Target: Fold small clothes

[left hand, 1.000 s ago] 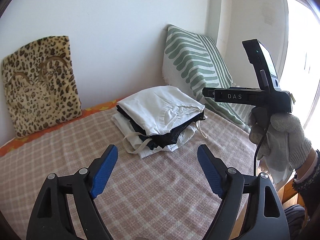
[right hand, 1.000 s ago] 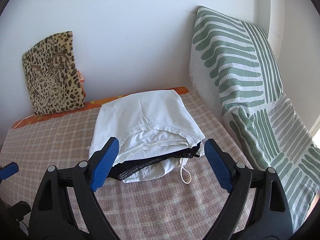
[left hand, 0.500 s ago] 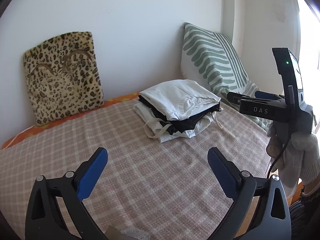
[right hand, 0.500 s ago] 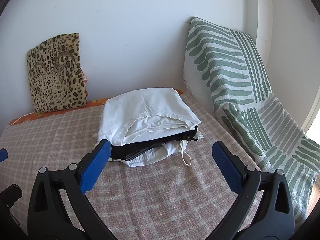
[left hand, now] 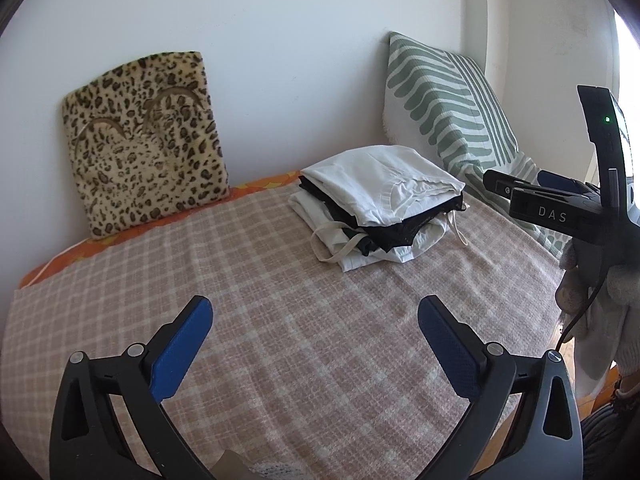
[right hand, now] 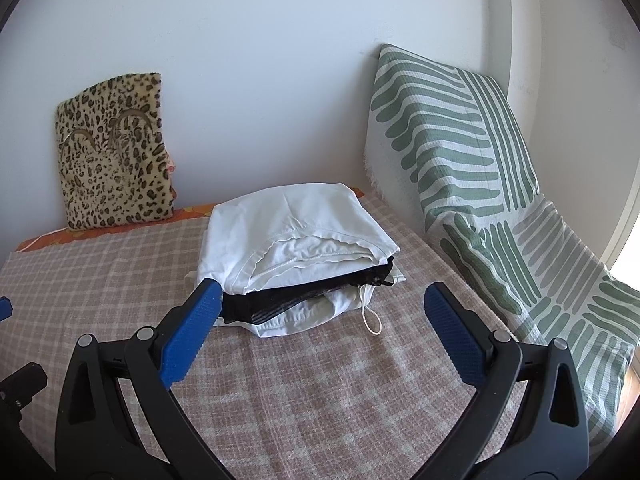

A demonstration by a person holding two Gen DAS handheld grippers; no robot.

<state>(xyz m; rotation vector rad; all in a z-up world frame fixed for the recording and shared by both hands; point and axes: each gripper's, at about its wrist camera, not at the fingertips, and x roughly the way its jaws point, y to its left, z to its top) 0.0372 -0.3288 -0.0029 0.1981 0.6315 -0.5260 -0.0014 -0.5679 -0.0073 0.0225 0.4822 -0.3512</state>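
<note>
A stack of folded clothes (left hand: 380,208) sits at the back of the checked bed cover (left hand: 280,340): a white piece on top, a black one under it, more white at the bottom with loose straps. The same stack of clothes (right hand: 300,256) fills the middle of the right wrist view. My left gripper (left hand: 316,312) hovers open over bare cover, well short of the stack, nothing between its blue pads. My right gripper (right hand: 322,300) is open too, just in front of the stack, its left fingertip (right hand: 208,292) overlapping the stack's front corner in the picture. A gloved hand (left hand: 600,292) holds the right tool.
A leopard-print cushion (left hand: 144,160) leans on the white wall at the back left. A green-striped pillow (right hand: 472,184) stands at the back right, its cloth running down the bed's right side. An orange sheet edge (left hand: 80,248) shows behind the cover. A bright window lies far right.
Both grippers have drawn back from the stack and their jaws have spread wider. The stack looks smaller and farther off in both views; it has not shifted.
</note>
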